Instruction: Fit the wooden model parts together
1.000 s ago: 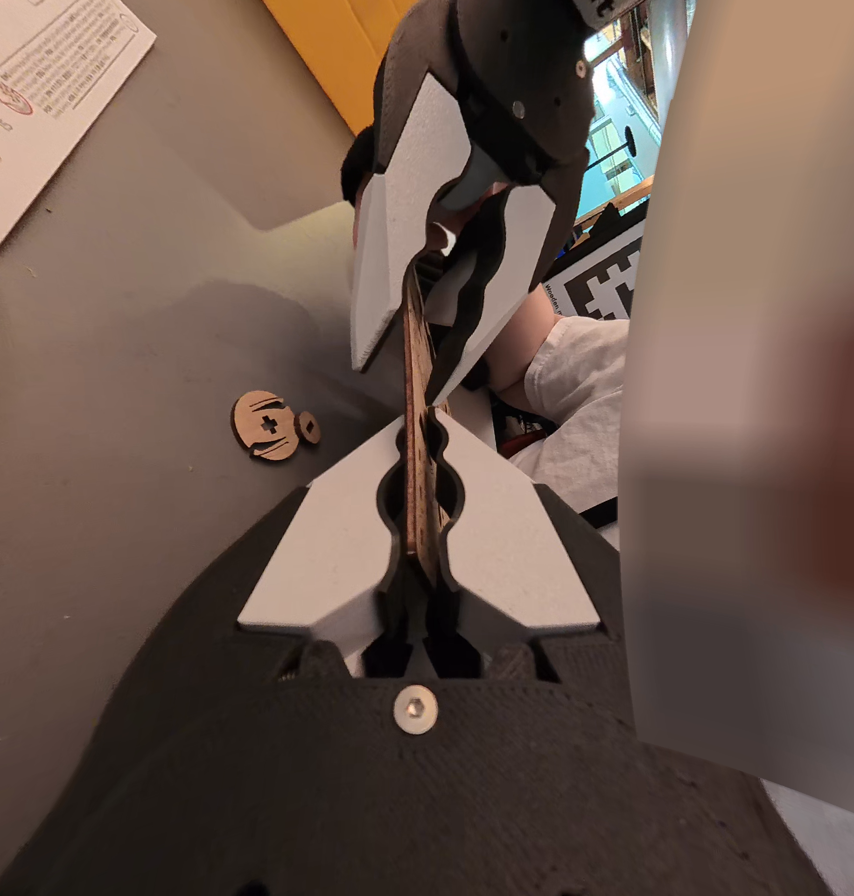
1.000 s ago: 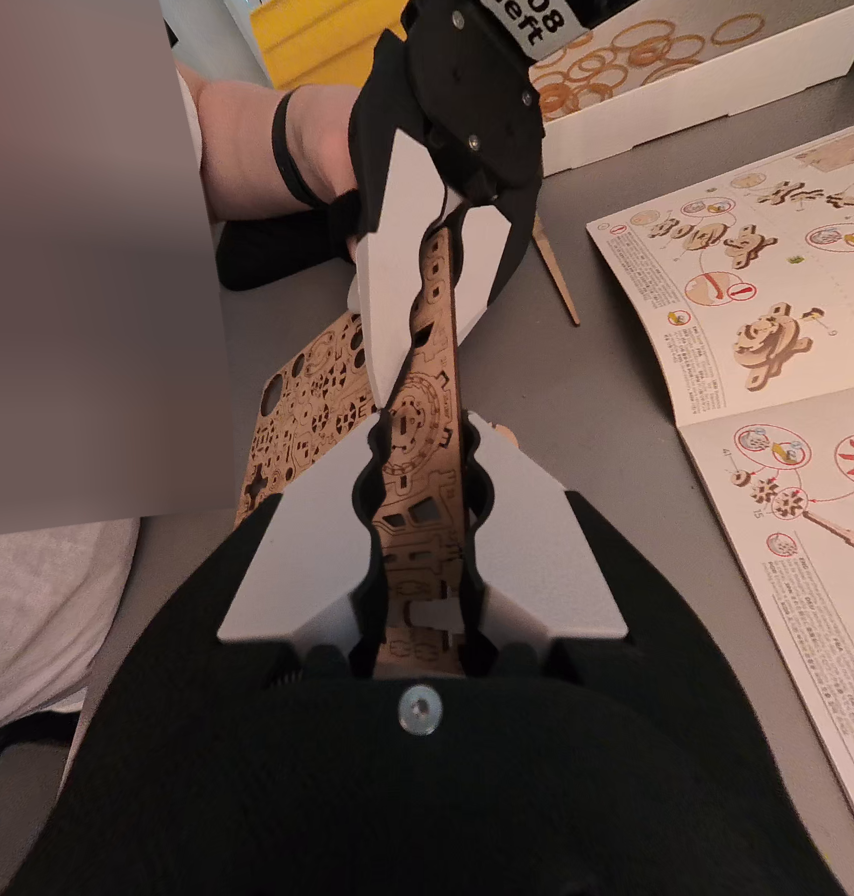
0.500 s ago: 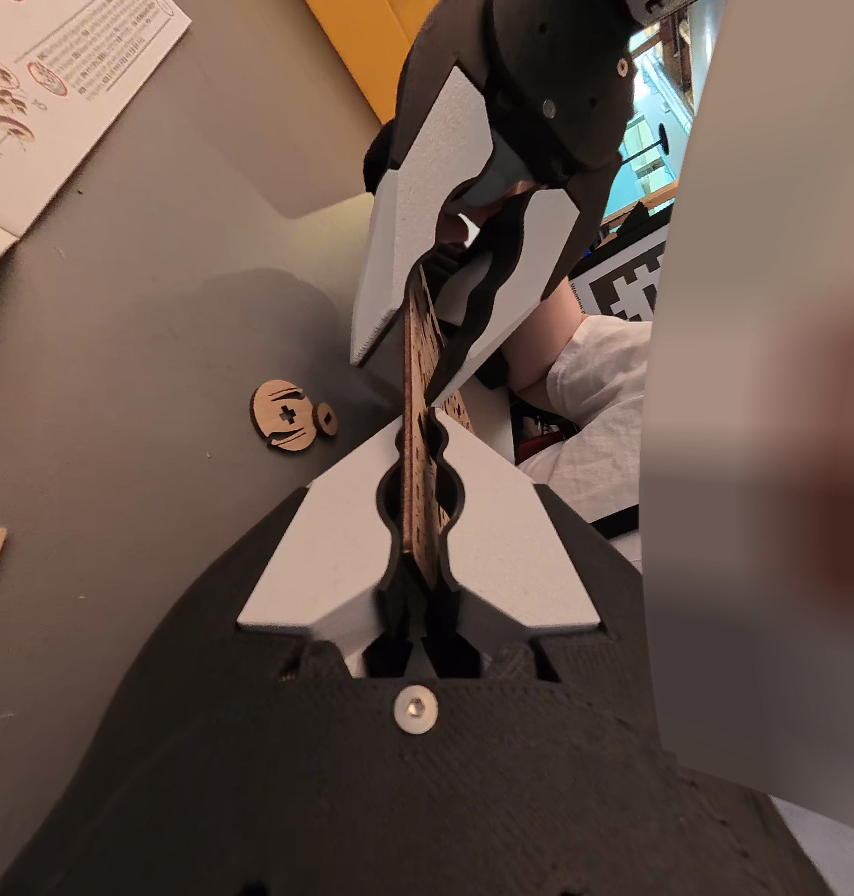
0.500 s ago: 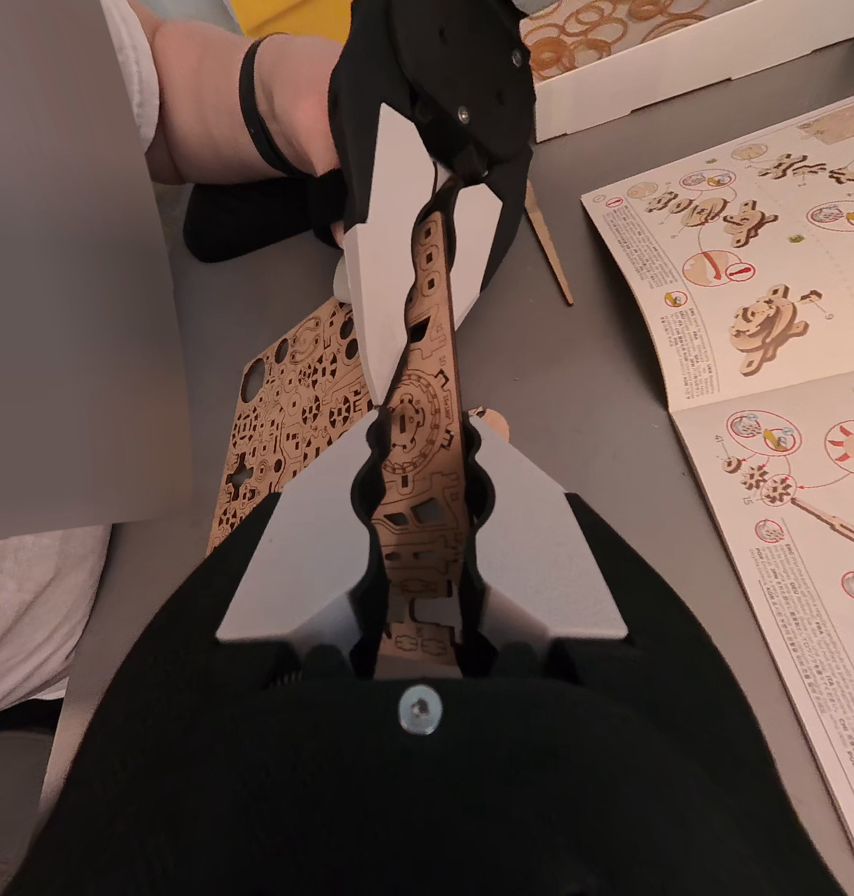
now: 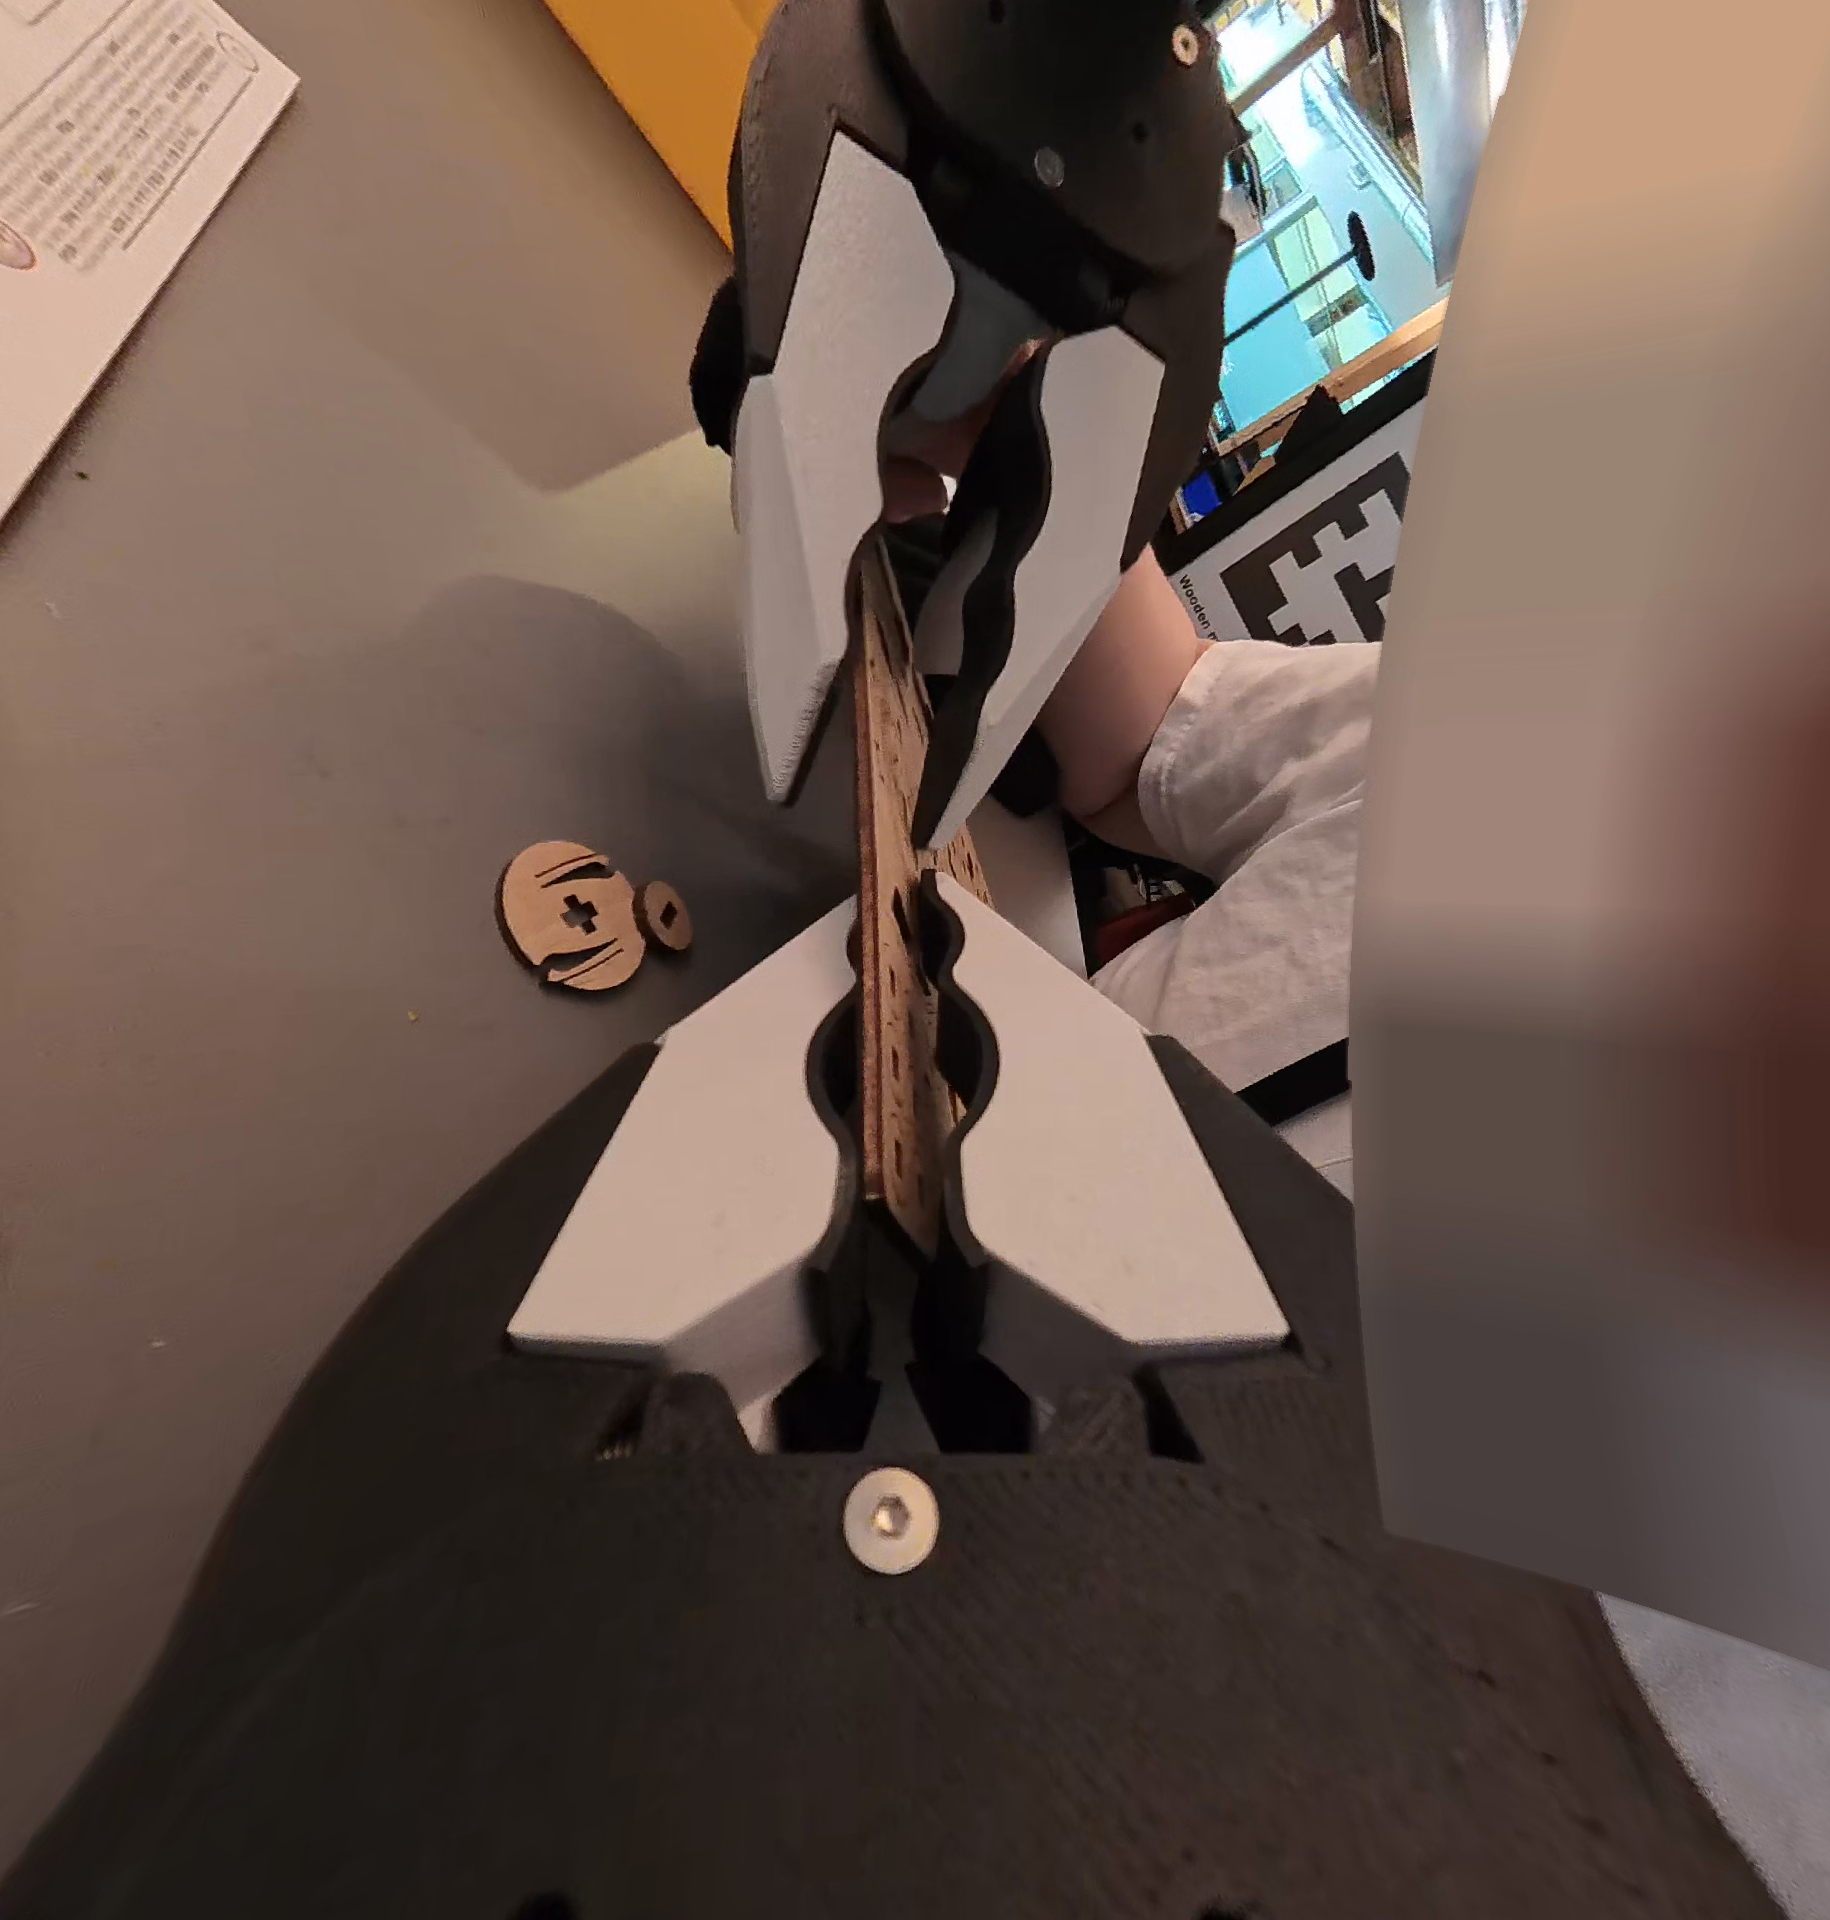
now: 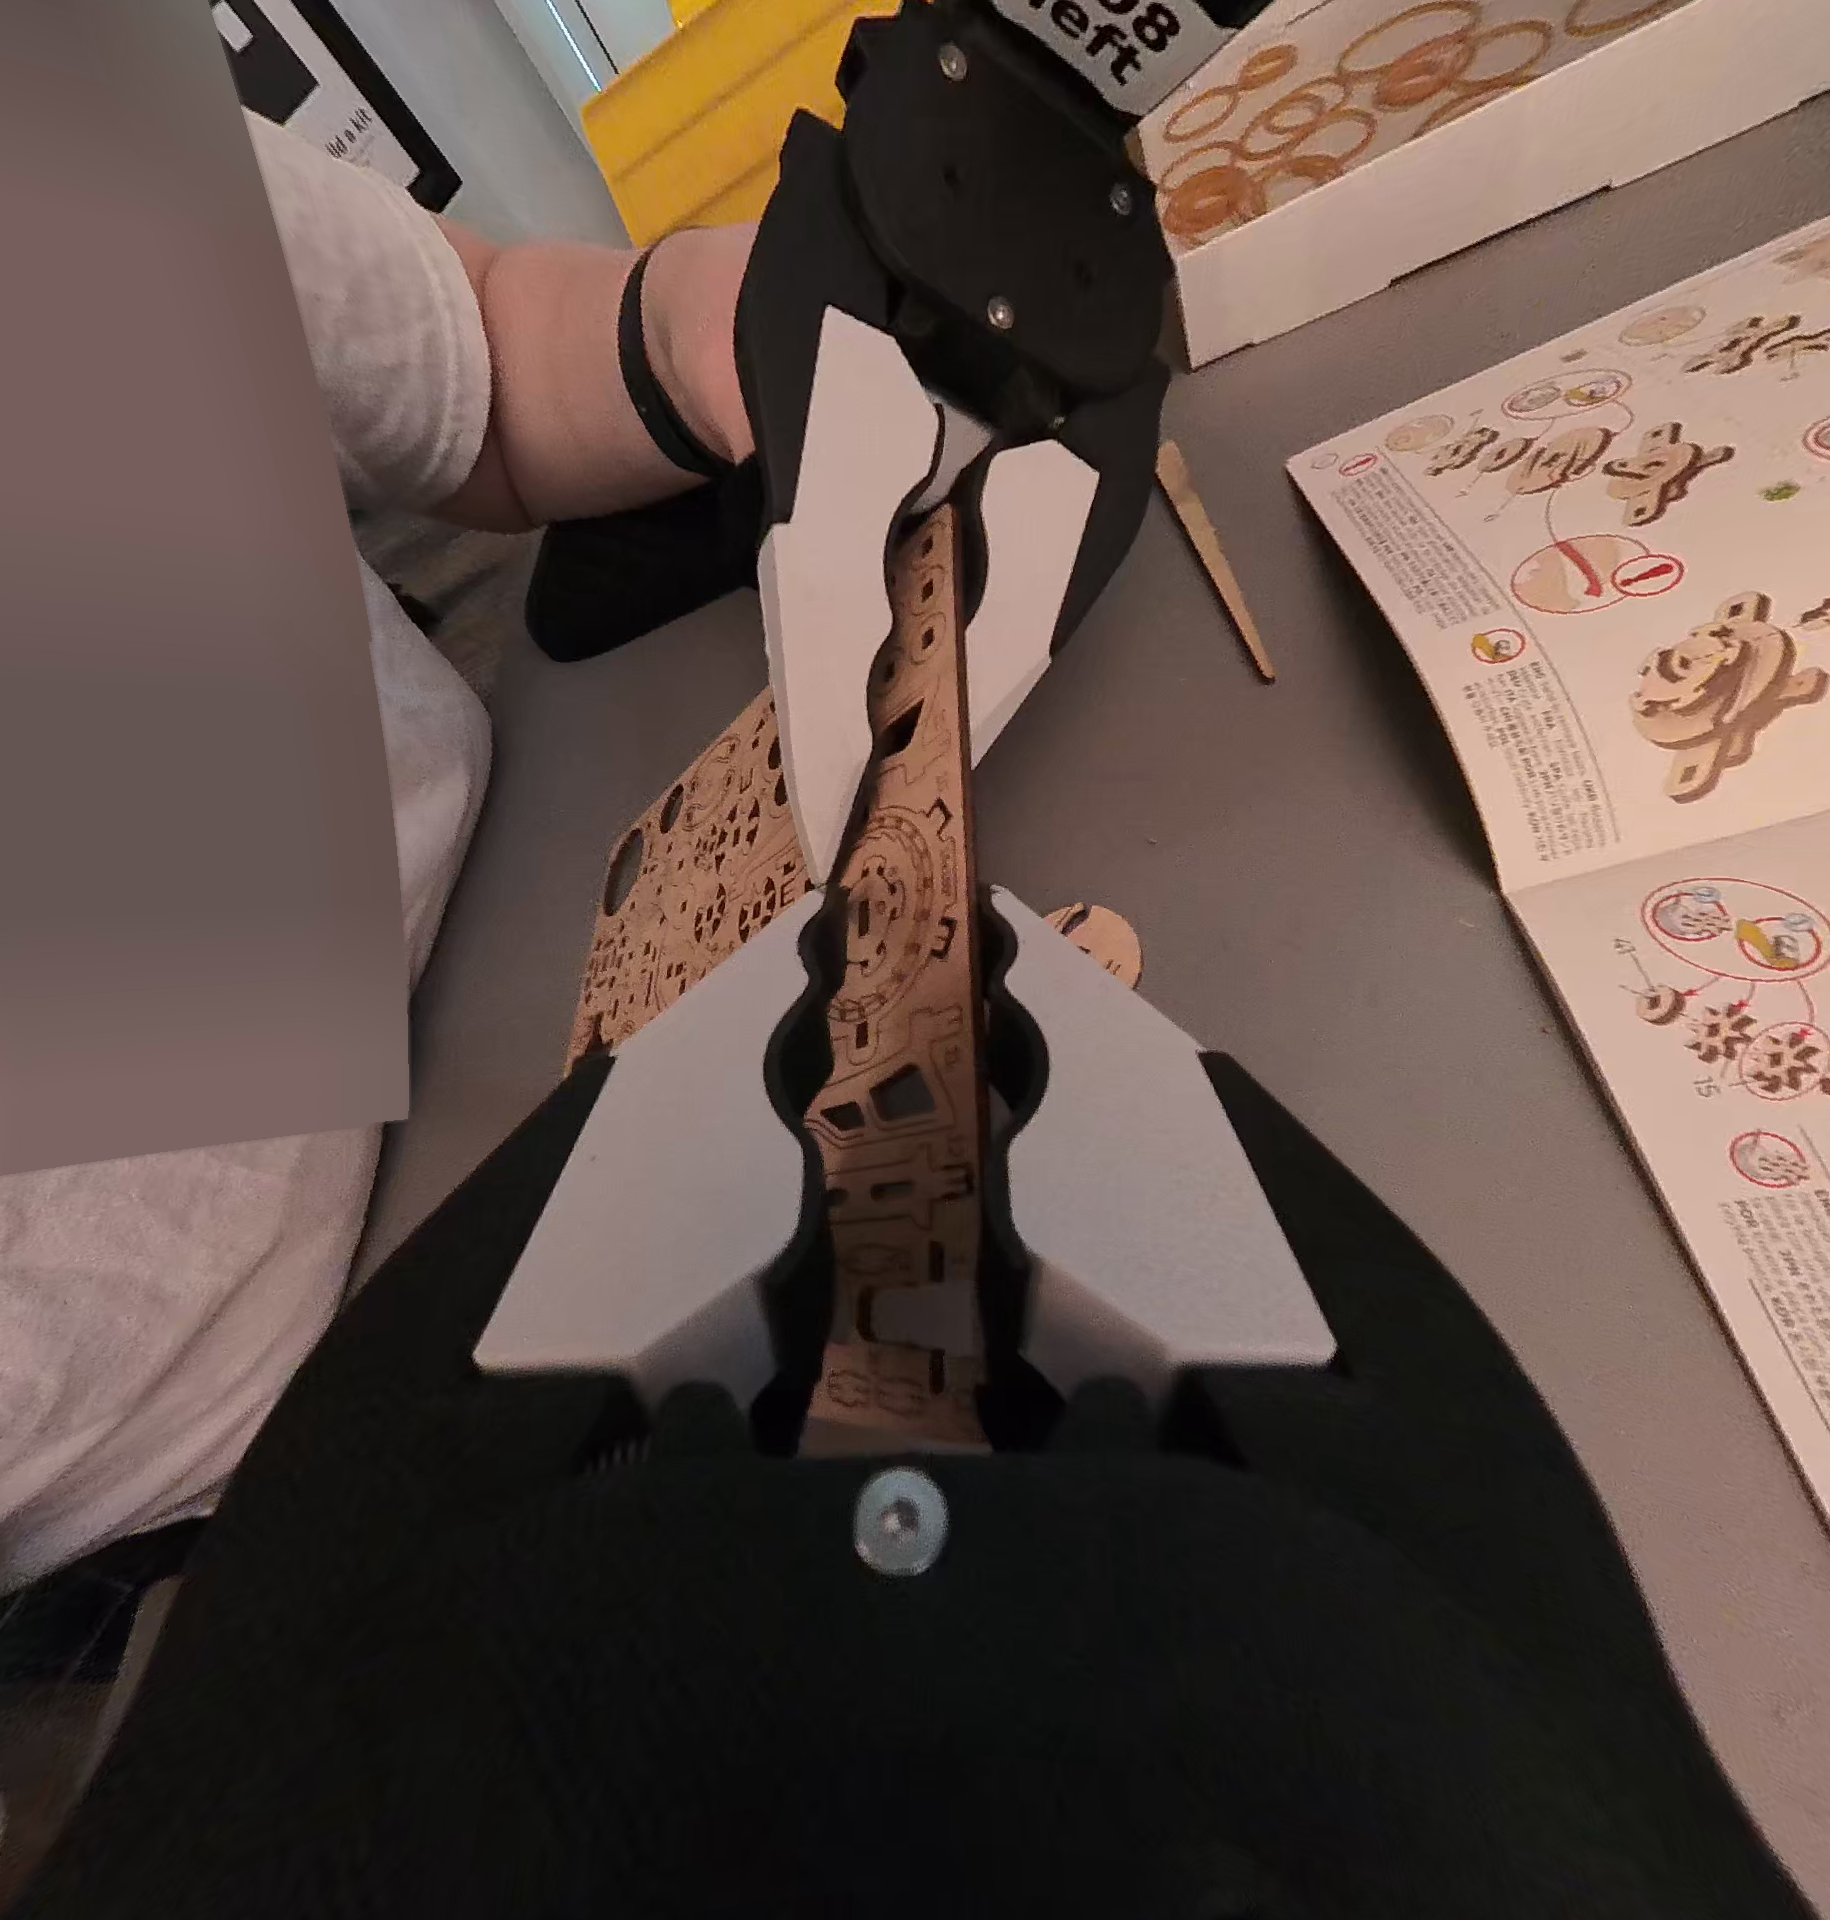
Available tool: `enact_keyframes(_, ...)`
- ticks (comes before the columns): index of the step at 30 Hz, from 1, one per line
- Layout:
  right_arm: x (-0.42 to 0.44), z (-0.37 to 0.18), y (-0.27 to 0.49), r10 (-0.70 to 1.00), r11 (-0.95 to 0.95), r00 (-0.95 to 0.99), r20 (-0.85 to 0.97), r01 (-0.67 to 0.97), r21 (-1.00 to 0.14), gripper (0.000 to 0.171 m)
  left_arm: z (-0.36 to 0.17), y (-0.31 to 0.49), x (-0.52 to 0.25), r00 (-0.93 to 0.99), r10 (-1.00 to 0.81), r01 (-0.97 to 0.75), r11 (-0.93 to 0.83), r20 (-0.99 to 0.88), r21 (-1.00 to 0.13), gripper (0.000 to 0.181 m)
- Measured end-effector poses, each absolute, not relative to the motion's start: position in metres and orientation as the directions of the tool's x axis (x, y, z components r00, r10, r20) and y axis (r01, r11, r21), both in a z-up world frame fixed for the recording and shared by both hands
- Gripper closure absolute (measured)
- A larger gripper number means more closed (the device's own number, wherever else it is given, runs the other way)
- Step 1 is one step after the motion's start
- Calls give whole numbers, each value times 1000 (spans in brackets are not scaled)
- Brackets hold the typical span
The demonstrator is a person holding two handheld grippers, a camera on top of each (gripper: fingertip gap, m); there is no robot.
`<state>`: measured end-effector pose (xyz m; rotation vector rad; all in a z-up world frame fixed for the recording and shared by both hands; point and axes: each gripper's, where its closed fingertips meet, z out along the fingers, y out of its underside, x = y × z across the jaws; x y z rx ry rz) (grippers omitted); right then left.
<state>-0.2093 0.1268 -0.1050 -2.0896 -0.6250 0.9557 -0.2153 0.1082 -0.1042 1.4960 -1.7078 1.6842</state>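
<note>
Since a second ago the two grippers have barely shifted: both stay clamped on the same thin laser-cut plywood sheet point(image 6: 916, 935), held on edge above the grey table point(image 5: 267, 644). The left gripper point(image 5: 895, 894) pinches one end, the right gripper point(image 6: 906, 904) the other, their wavy white fingers point(image 6: 672, 1174) pressed to its faces. A round wooden disc point(image 5: 573, 914) has slid slightly in view. Another sheet point(image 6: 682, 883) lies flat below.
</note>
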Motion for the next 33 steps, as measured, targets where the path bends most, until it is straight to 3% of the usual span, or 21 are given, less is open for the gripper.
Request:
enact_keyframes(27,-206,-118,128,683,-585,668,-294,260,-768,146,-114,110,-215,-321,-452,-839,-272,832,-471,179)
enact_keyframes(33,-208,-105,130,666,-599,633,-395,138,-789,149,-105,110,-214,-389,-431,-809,-262,814,-526,179)
